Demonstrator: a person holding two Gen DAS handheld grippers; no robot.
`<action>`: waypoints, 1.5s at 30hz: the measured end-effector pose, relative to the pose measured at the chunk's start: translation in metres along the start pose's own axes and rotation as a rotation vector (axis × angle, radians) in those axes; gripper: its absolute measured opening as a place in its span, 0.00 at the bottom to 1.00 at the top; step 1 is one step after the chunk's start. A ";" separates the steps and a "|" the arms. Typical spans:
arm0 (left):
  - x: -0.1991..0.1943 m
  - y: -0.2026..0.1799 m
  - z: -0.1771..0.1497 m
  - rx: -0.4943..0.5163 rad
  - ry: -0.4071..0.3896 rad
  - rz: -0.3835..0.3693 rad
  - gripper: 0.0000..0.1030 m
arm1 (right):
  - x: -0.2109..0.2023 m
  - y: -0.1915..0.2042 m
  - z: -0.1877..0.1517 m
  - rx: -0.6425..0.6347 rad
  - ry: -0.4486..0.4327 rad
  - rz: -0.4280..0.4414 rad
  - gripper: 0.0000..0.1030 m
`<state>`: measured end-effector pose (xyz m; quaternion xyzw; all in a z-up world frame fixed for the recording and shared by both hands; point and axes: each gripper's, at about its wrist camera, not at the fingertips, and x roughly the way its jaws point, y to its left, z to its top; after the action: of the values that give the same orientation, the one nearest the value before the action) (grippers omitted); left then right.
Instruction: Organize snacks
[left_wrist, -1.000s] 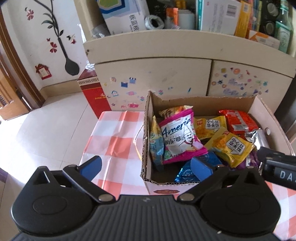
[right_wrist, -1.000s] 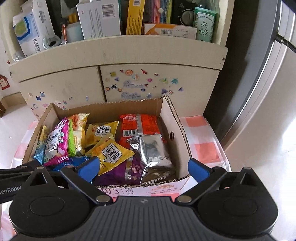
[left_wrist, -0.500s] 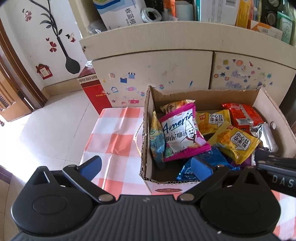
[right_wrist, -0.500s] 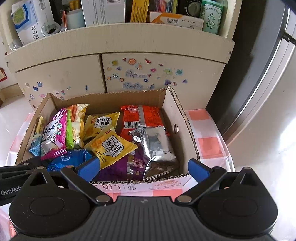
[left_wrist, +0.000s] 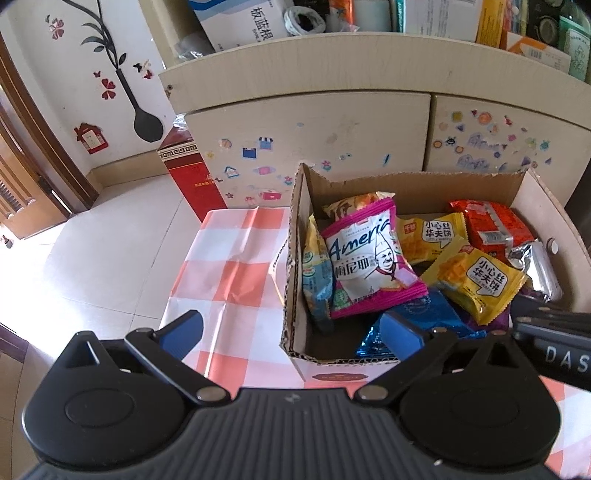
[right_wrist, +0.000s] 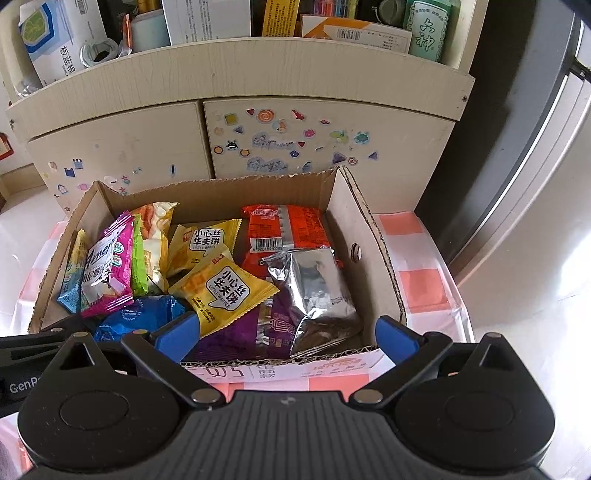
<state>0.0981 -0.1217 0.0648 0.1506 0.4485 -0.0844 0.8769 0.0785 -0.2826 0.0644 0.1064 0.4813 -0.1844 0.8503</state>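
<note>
As views tilted lower, cardboard box (left_wrist: 295, 236) nearer (snacks unmoved)

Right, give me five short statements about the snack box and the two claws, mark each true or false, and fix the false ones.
1. The left claw is open and holds nothing. True.
2. The silver foil packet lies at the left end of the cardboard box. False: it lies at the right end, beside the right wall.
3. The pink packet stands tilted near the box's left wall. True.
4. The right claw is shut on a yellow waffle packet. False: it is open and empty, hanging over the box's near edge.
5. The box sits on bare floor tiles. False: it sits on an orange and white checked cloth.
</note>
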 end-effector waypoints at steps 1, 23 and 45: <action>0.000 0.000 0.000 -0.001 0.001 0.000 0.98 | 0.000 0.000 0.000 0.001 0.000 0.000 1.00; 0.005 0.009 0.000 -0.023 0.022 0.014 0.98 | 0.002 0.010 0.000 -0.020 0.001 0.012 1.00; 0.002 0.010 -0.001 -0.027 0.019 0.016 0.97 | -0.001 0.010 -0.002 -0.027 -0.002 0.013 1.00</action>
<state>0.1009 -0.1117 0.0647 0.1431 0.4568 -0.0700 0.8752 0.0807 -0.2724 0.0647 0.0980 0.4824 -0.1724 0.8532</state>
